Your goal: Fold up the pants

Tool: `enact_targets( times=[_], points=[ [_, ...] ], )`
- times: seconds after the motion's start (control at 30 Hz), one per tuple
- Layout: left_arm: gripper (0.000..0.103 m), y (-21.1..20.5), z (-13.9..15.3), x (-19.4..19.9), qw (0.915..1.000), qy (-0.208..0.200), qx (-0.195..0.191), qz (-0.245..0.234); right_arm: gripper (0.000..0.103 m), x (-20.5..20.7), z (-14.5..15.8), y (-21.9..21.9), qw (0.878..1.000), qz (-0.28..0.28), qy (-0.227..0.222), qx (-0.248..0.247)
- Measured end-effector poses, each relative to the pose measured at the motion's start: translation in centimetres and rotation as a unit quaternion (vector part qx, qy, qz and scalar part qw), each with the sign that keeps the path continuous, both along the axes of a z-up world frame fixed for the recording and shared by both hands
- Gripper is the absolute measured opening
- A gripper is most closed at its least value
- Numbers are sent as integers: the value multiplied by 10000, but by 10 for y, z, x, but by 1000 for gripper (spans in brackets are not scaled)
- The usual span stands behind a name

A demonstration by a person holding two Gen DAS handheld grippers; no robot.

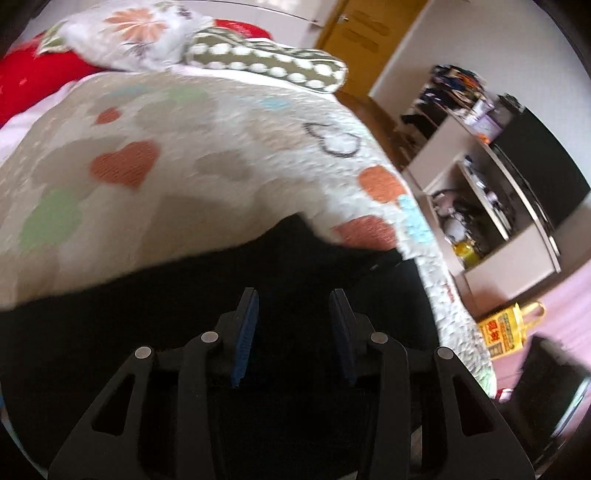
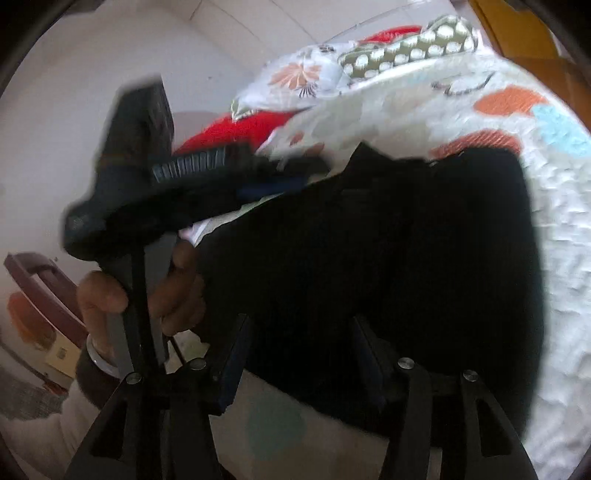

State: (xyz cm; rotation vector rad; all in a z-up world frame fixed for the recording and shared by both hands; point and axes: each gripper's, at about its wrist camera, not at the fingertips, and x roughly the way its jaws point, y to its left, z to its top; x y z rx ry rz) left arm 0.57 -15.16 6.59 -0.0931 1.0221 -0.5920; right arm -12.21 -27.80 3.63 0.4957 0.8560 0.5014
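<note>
Black pants point(image 1: 184, 314) lie on a bed quilt with coloured hearts point(image 1: 184, 147). In the left wrist view my left gripper point(image 1: 293, 306) is open just above the black cloth, nothing between its blue pads. In the right wrist view the pants point(image 2: 406, 258) form a broad dark bundle on the quilt point(image 2: 535, 110). My right gripper point(image 2: 301, 332) is open over the pants' near edge. The left gripper point(image 2: 303, 170) shows there too, held in a hand point(image 2: 103, 295) at the pants' far left edge; its jaws are blurred.
Pillows, one floral point(image 1: 140, 33) and one dotted point(image 1: 273, 62), and a red blanket point(image 1: 33, 81) lie at the head of the bed. A shelf unit point(image 1: 491, 192), a door point(image 1: 369, 33) and a yellow bag point(image 1: 506, 332) stand right of the bed.
</note>
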Motion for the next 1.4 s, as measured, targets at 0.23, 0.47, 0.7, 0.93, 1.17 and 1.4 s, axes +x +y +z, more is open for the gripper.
enact_targets(
  times=[0.23, 0.47, 0.7, 0.93, 1.17, 1.4],
  points=[
    [67, -4, -13, -25, 9999, 41, -136, 42, 53, -23, 15, -50, 9908, -1125, -168, -726],
    [64, -40, -35, -36, 9996, -10, 283, -30, 53, -3, -4, -68, 9872, -1356, 39, -835],
    [16, -35, -17, -44, 9996, -26, 132, -242, 53, -18, 8, -76, 9875, -1324, -69, -858],
    [19, -2, -34, -29, 9991, 271, 260, 207, 53, -16, 13, -55, 9902, -1021, -243, -924],
    [39, 7, -27, -42, 9985, 23, 365, 401, 53, -7, 1, -44, 9859, -1034, 59, -1313],
    [41, 27, -21, -53, 9970, -83, 339, 696, 53, 0, 26, -38, 9849, -1014, -281, -1373]
  ],
)
